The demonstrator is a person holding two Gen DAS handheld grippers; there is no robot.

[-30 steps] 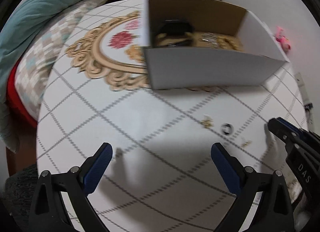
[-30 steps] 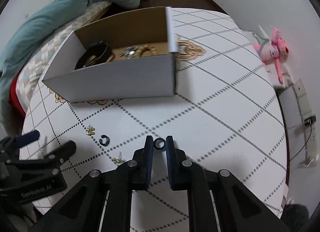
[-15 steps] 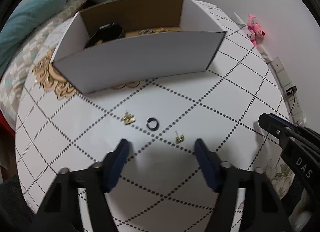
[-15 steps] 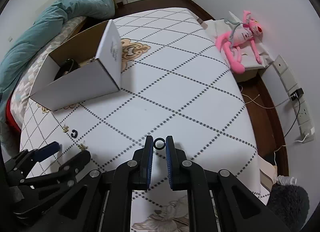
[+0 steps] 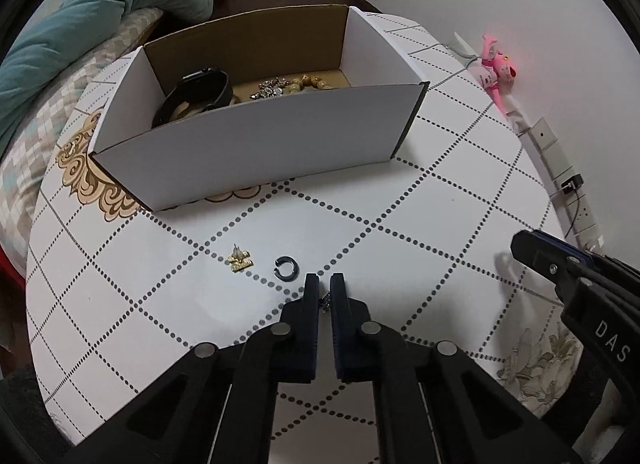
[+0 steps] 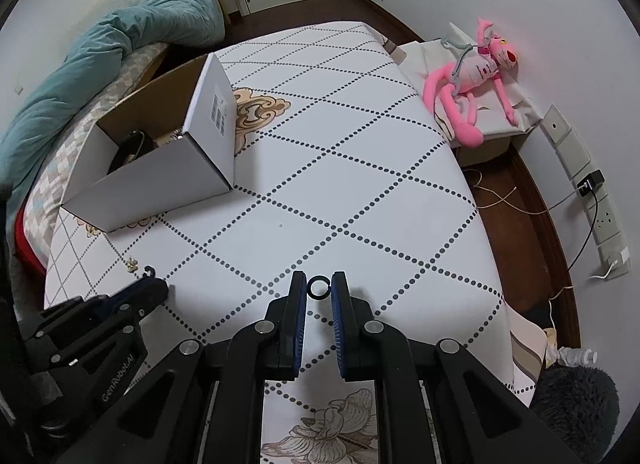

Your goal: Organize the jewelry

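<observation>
An open white cardboard box (image 5: 256,152) stands on the table and holds a black watch (image 5: 200,92) and several gold and silver pieces (image 5: 288,86). My left gripper (image 5: 324,284) is shut on a small gold earring (image 5: 325,300), which shows only partly between the fingers. A gold earring (image 5: 239,258) and a black open ring (image 5: 285,266) lie on the table just beyond its tips. My right gripper (image 6: 319,287) is shut on a small black ring (image 6: 319,288) and holds it above the table. The box also shows in the right wrist view (image 6: 160,168).
The table (image 5: 440,200) has a white cloth with dotted diamond lines. A bed with a teal duvet (image 6: 100,60) lies to the left. A pink plush toy (image 6: 476,80) sits on a low stand beyond the table's right edge. Wall sockets with cables (image 6: 592,192) are on the right.
My left gripper closed from wide open onto the gold earring that lay between its fingers. My right gripper swung right, away from the box, still holding the black ring.
</observation>
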